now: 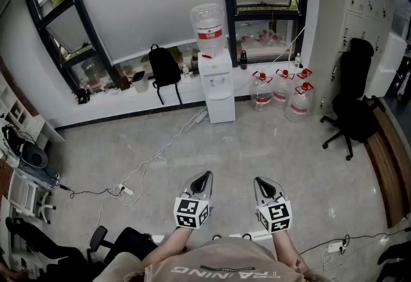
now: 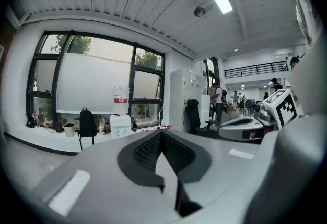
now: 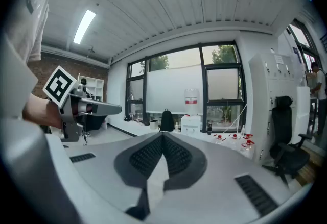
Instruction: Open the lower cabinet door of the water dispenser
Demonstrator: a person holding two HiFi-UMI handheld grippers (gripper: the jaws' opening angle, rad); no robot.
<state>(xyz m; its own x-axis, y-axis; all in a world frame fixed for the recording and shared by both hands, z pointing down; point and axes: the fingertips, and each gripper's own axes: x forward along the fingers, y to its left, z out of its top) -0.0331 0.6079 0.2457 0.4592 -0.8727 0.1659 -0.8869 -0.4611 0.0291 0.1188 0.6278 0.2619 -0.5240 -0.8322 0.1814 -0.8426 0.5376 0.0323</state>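
Over by the far window wall, going left to right: a black backpack (image 1: 164, 67) against the ledge, then the white dispenser (image 1: 217, 81) with a bottle (image 1: 208, 30) on top. Its lower door (image 1: 221, 108) looks closed. Right of that are a few jugs (image 1: 282, 91) on the floor and a black chair (image 1: 352, 107). On the near side, well apart from the dispenser, the left gripper (image 1: 204, 176) has its jaws pressed together with nothing between them. The right gripper (image 1: 262, 182) near it is the same deal, jaws together and empty. Both point toward the dispenser.
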